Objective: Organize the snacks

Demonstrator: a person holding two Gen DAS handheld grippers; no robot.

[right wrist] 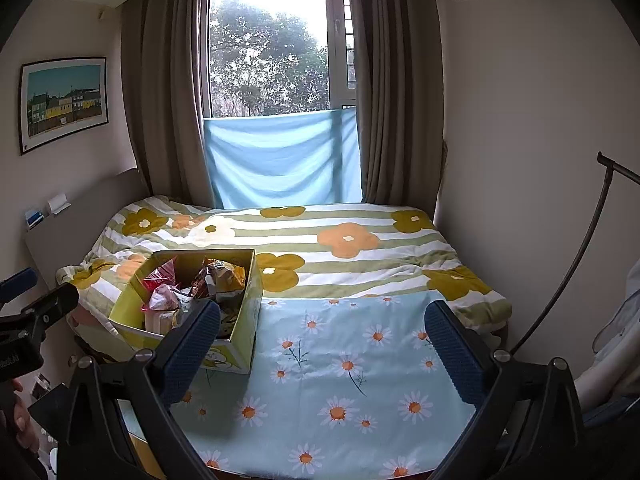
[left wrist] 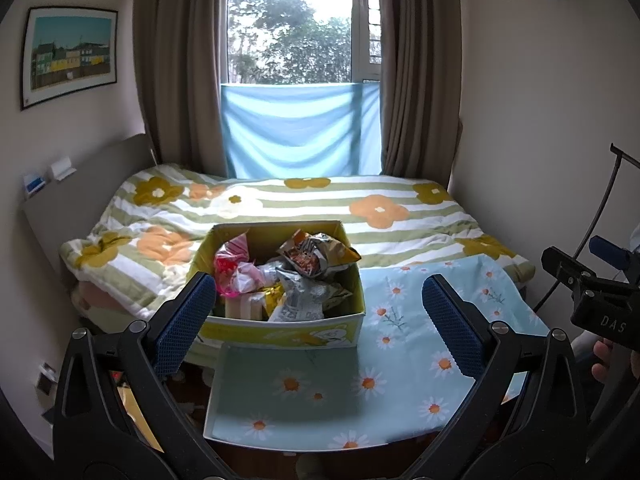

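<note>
Both the left gripper (left wrist: 320, 320) and right gripper (right wrist: 322, 344) stand wide and empty, with the yellow box (left wrist: 280, 330) of snack packets (left wrist: 316, 258) at centre frame on the bed (left wrist: 420, 216).

Setting: a bedroom in a home. Indicators: a bed (right wrist: 360, 256) with a flower-patterned striped quilt occupies most of the floor; a padded headboard (right wrist: 80, 216) stands at its left side; brown curtains (right wrist: 168, 100) frame a window (right wrist: 272, 48) facing trees; a framed picture (right wrist: 64, 100) of houses hangs on the wall.
</note>
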